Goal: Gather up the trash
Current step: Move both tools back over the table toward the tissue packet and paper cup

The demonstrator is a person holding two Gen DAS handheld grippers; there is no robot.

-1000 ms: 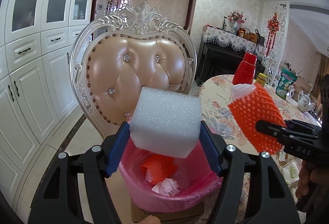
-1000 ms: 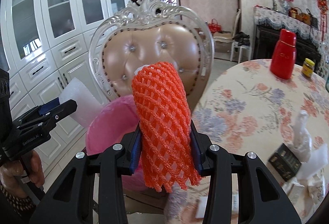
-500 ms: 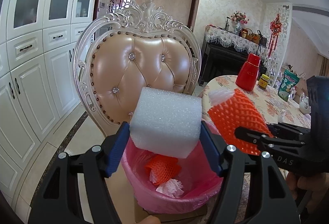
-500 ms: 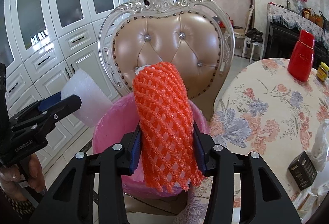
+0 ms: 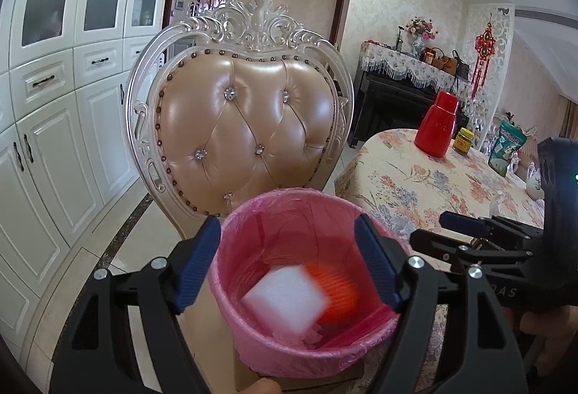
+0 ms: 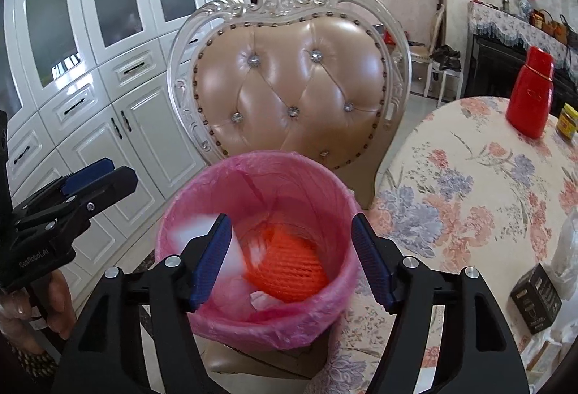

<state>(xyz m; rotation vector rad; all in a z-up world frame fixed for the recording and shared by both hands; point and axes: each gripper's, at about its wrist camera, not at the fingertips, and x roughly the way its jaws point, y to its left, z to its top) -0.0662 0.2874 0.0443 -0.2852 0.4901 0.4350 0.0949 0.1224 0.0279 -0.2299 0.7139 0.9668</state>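
Note:
A bin with a pink liner (image 5: 289,213) (image 6: 253,170) stands on the chair seat just below both grippers. A white foam block (image 5: 285,300) (image 6: 188,235) and an orange foam net (image 5: 336,296) (image 6: 285,267) are blurred inside it, falling. My left gripper (image 5: 287,271) is open and empty over the bin; it shows at the left of the right wrist view (image 6: 94,180). My right gripper (image 6: 290,264) is open and empty over the bin; it shows at the right of the left wrist view (image 5: 448,231).
An ornate chair back (image 5: 245,126) (image 6: 300,83) rises behind the bin. A table with a floral cloth (image 5: 415,184) (image 6: 469,177) lies to the right, holding a red flask (image 5: 437,130) (image 6: 531,97), a jar (image 5: 462,141), a black box (image 6: 534,303). White cabinets (image 5: 54,141) line the left.
Both grippers opened. The white foam block dropped from the left gripper and the orange foam net from the right gripper into the pink-lined bin.

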